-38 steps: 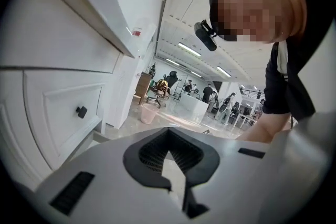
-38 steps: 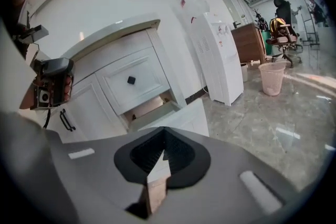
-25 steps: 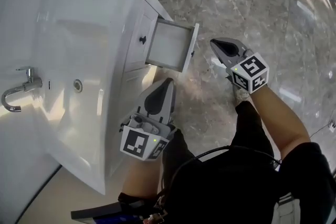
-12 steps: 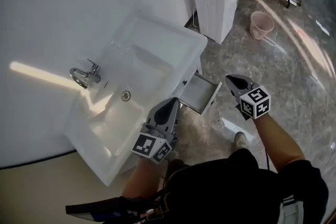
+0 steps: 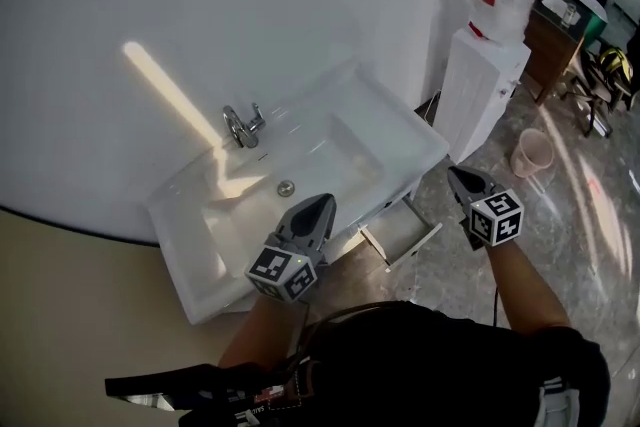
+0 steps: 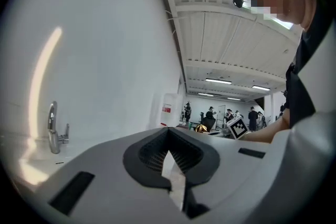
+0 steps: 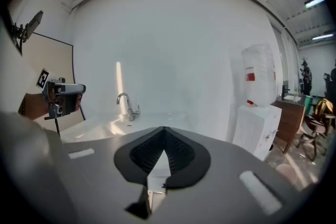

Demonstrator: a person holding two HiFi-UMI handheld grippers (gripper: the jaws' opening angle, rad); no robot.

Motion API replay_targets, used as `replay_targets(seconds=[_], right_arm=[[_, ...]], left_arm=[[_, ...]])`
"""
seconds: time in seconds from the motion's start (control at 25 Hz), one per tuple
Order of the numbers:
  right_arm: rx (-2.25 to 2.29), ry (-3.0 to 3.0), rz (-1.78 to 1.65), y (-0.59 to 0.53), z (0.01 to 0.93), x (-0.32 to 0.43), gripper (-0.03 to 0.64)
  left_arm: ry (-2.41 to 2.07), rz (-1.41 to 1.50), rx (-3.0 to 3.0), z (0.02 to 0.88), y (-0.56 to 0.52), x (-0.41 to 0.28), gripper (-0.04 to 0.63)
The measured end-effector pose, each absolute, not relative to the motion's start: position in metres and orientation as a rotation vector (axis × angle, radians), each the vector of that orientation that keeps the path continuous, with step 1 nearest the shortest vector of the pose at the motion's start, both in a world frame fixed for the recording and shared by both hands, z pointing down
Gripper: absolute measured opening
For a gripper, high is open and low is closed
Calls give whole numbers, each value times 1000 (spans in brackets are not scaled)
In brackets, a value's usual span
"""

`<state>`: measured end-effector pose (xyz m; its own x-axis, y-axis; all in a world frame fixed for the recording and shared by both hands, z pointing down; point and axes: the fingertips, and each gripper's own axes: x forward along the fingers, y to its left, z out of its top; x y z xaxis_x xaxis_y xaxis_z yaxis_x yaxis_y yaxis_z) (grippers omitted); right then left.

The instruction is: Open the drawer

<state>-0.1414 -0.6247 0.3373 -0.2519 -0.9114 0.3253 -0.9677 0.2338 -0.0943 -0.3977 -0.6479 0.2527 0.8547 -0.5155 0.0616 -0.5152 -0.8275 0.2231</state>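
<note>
White drawer (image 5: 404, 234) stands open, between and below left hand-held gripper (image 5: 320, 203) and right hand-held gripper (image 5: 458, 176); both closed, empty.

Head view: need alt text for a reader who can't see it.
Under a white washbasin, the drawer stands pulled open. The person holds the left tongs and right tongs clear of it, both shut and empty; a water dispenser stands at right.
</note>
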Motion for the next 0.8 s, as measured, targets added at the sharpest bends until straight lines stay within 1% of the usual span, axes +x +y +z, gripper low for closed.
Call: replay_targets(seconds=[0.16,0.28,0.48,0.6,0.8], right_arm=[[1668,-2386,378,-656,304,-182,2],[1593,-2423,333,-678,283,-225,2],[1541,-2534,312,-708,257,-314,2],[1494,-2586,297,-730,244,-370,2],[1478,-2629,276,-773,228,-449,2]], left_arm=[[-953,-91,2734,240,-658,-456,-9],[-1071,-114,2692,232,-663,-515,-9],[-1239,-84,2663,223,-668,-628,-9],[-1320,-123,2615,213,-675,-698,-9],[-1377,-150,2586,202,-696,-788,-9]])
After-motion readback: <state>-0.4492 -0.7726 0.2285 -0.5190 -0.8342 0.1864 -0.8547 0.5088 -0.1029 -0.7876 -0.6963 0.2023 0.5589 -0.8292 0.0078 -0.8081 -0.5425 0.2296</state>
